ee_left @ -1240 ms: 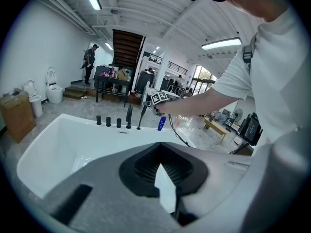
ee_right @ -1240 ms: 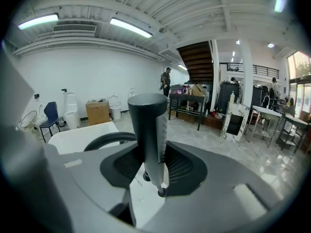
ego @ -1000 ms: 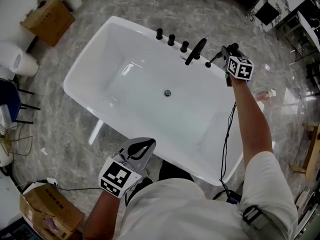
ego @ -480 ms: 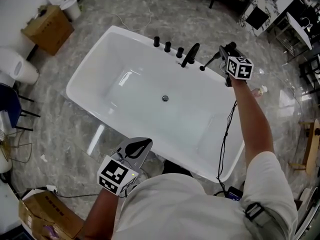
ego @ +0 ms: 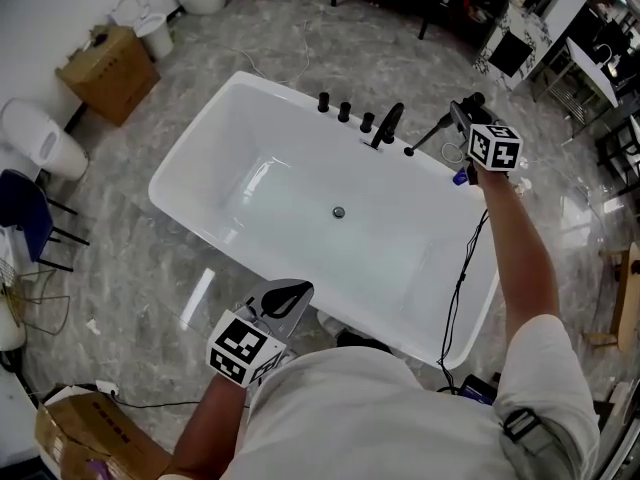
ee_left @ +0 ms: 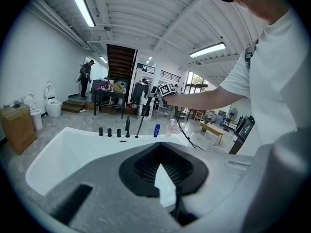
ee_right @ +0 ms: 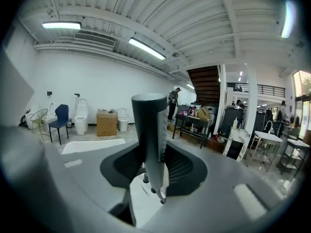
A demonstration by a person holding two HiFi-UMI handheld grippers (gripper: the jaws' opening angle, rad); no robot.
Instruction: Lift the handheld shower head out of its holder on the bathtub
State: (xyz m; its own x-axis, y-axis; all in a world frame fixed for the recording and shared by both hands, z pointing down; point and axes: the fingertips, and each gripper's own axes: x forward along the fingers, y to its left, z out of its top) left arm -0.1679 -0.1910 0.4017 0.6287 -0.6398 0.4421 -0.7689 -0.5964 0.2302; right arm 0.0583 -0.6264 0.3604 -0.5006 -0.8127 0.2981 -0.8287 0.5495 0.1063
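The right gripper point(ego: 462, 116), clamped on the handheld shower head point(ego: 432, 134), holds it tilted just above the bathtub point(ego: 200, 138) rim, apparently clear of its holder; finishing calls for a firm grip and steady rise, while the left gripper point(ego: 292, 293) hangs closed and empty.

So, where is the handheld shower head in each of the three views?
Head view: handheld shower head, upper right, held by the right gripper.
Left gripper view: centre, a thin dark rod slanting over the bathtub far rim.
Right gripper view: centre, upright between the jaws.
Shared landmark: the white bathtub.
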